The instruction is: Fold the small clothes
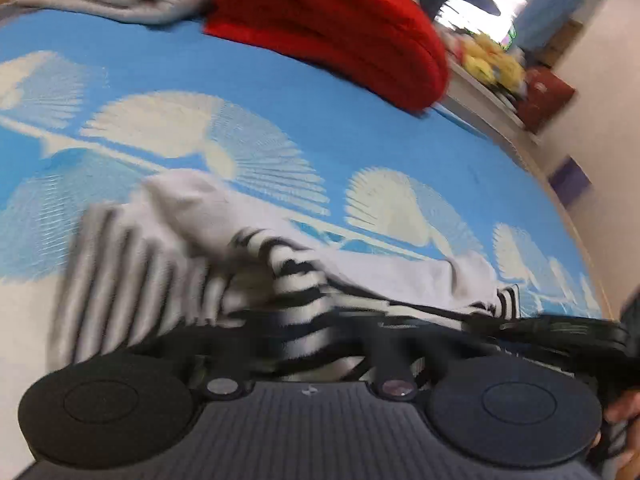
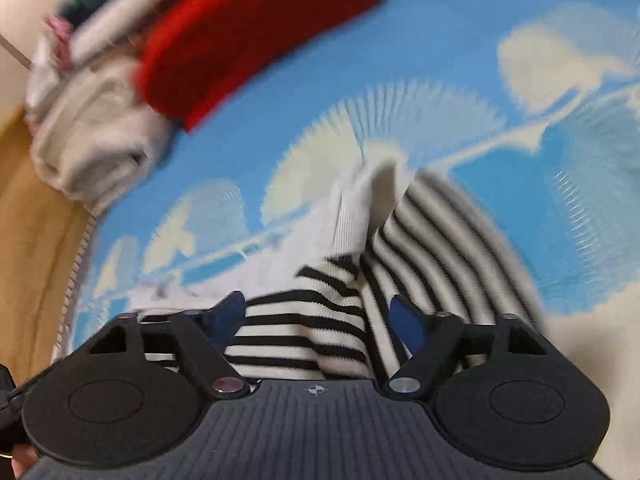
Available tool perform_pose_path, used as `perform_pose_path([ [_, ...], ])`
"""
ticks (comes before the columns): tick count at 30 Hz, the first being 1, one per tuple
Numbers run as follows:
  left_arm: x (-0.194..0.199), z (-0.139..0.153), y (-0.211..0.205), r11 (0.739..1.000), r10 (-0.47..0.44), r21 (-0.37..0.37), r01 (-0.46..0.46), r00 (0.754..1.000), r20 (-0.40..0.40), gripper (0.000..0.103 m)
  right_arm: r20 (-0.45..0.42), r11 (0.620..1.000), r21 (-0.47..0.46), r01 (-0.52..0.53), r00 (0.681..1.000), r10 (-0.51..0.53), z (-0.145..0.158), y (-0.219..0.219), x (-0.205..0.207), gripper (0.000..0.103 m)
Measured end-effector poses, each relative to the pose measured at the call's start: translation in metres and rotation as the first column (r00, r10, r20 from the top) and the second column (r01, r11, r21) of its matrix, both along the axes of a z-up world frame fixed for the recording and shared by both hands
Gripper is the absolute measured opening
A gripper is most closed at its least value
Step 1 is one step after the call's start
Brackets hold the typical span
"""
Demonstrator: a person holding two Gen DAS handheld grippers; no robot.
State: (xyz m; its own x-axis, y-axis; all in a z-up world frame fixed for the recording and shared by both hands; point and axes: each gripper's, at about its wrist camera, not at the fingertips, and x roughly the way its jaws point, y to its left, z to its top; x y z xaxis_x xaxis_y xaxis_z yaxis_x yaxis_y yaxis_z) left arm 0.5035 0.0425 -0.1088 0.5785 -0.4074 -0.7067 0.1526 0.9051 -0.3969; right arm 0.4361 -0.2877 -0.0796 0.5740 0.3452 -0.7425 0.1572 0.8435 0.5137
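Where right gripper [image 2: 316, 316] gapes, striped garment [image 2: 304, 320].

Motion blur smears the striped garment [image 1: 132, 272], which hides the left gripper [image 1: 304, 320] fingertips, and the red folded cloth [image 2: 248, 36] is blurred too.

Pretty standard handheld rig here. Each unit is fronted by a dark grey ribbed plate, marked dead centre with a tiny crosshair symbol, and flanked by two big matte black discs with a fainter circle set into each. Black linkage arms are pinned with round silver screws. On the right gripper [image 2: 318, 312] blue pads are seen on the fingers [image 2: 404, 322]; the left gripper [image 1: 308, 332] is too blurred for its tips to be made out. A bit of bare skin, the left hand [image 1: 624, 420], is caught at the edge.
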Motion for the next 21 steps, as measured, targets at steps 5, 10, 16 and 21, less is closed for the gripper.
perform_pose_path([
  [5,0.006,-0.001,0.003,0.997,0.003,0.073,-0.020,0.972,0.233,0.011,0.317,0.976,-0.217,0.001,0.946,0.070,0.041,0.010,0.009,0.002],
  [10,-0.013,-0.010,0.015,0.990,-0.049,0.139,0.021,0.977,0.206,0.058,0.117,0.953,-0.302,-0.017,0.992,0.055,0.012,0.005,0.006,0.045],
  [16,-0.096,0.004,-0.008,0.937,-0.281,0.300,0.180,0.897,0.340,0.091,0.390,0.897,-0.416,-0.153,0.861,0.327,0.045,0.038,-0.103,0.052],
  [21,-0.128,-0.065,-0.048,0.758,-0.440,0.624,0.189,0.855,0.276,0.099,0.098,0.638,-0.632,-0.439,0.772,0.628,-0.023,0.112,-0.127,0.039],
])
